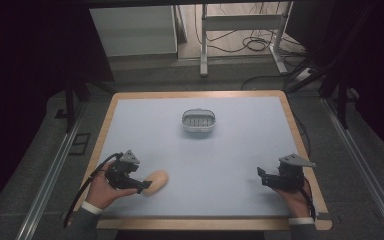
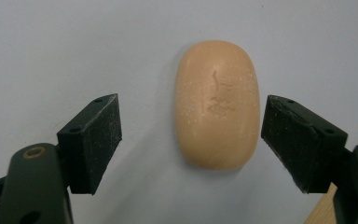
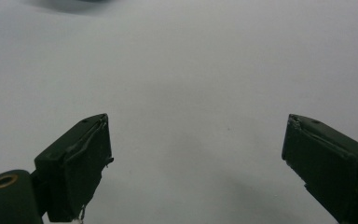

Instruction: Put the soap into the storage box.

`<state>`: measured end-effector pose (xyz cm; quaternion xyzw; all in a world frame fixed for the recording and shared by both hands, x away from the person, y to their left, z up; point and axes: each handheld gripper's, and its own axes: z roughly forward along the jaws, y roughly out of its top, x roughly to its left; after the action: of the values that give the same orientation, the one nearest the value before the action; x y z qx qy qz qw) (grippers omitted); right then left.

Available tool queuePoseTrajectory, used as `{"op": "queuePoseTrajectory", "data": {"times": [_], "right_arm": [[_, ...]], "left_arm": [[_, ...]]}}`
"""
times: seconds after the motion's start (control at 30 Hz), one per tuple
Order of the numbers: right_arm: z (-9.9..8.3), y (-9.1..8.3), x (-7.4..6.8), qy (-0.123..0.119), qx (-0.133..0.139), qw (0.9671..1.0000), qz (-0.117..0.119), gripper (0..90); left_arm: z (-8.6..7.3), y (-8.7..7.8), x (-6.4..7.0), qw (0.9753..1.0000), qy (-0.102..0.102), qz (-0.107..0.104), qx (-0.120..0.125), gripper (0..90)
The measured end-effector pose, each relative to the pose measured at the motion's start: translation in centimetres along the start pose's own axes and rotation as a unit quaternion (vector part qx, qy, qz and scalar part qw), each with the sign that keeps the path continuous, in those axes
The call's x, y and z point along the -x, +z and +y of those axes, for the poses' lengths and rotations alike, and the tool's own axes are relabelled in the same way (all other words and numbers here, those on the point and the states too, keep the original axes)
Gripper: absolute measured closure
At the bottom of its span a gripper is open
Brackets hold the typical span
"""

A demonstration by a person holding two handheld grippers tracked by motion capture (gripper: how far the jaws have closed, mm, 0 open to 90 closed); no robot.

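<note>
An oval peach-coloured soap bar (image 1: 155,182) lies on the pale blue table mat (image 1: 220,160) near the front left. My left gripper (image 1: 141,186) is open beside it. In the left gripper view the soap bar (image 2: 216,105) lies flat between the two spread jaws, touching neither, and closer to the right one. My left gripper (image 2: 191,144) hovers just over it. A white oval soap dish (image 1: 198,120) with a slatted inside stands at the far middle of the mat. My right gripper (image 1: 263,177) is open at the front right; in its own view my right gripper (image 3: 196,158) holds nothing.
The mat sits on a wooden table whose edge (image 1: 300,135) frames it. A person's hands and grey sleeves come in at the bottom. Beyond the table are a white desk frame (image 1: 240,22) and cables on the floor. Metal rails (image 1: 50,175) run along both sides.
</note>
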<state>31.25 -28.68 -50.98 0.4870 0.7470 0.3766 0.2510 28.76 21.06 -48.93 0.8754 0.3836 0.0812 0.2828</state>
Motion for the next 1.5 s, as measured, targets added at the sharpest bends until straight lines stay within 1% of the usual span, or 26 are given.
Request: {"op": "queuePoseTrajectory", "data": {"times": [0.17,0.3,0.5,0.67,0.8,0.97,1.17,1.3,1.4,1.5], "right_arm": [[0.0,0.0,0.0,0.001,-0.001,1.0000,-0.001,7.7],[0.0,0.0,0.0,0.001,-0.002,1.0000,0.000,7.8],[0.0,0.0,0.1,0.002,-0.001,1.0000,-0.001,7.8],[0.0,0.0,0.2,0.001,-0.002,1.0000,-0.003,7.8],[0.0,0.0,0.2,0.002,-0.002,1.0000,-0.004,7.8],[0.0,0.0,0.2,0.002,-0.002,1.0000,-0.004,7.8],[-0.1,0.0,0.3,0.004,-0.004,1.0000,-0.006,7.8],[0.0,-0.1,0.3,0.005,-0.002,1.0000,-0.008,7.9],[0.0,-0.1,0.3,0.005,0.000,0.9999,-0.009,7.9],[0.0,-0.1,0.3,0.004,-0.001,0.9999,-0.010,7.9]], "left_arm": [[0.3,0.6,0.5,0.9999,0.005,-0.003,-0.012,20.4],[0.7,1.4,0.7,0.9995,0.009,-0.003,-0.030,20.1],[1.2,2.5,1.1,0.9984,0.014,-0.007,-0.054,19.9],[1.5,3.2,1.4,0.9975,0.016,-0.012,-0.068,19.6],[1.5,3.6,1.5,0.9969,0.014,-0.015,-0.077,19.4],[1.5,3.9,1.6,0.9963,0.016,-0.015,-0.083,19.8],[1.5,4.5,1.7,0.9956,0.013,-0.013,-0.092,21.8],[1.5,4.6,1.8,0.9955,0.013,-0.005,-0.094,26.7],[1.5,4.5,1.7,0.9956,0.011,-0.005,-0.093,32.0],[1.5,4.4,1.8,0.9956,0.014,-0.002,-0.092,32.5]]}}
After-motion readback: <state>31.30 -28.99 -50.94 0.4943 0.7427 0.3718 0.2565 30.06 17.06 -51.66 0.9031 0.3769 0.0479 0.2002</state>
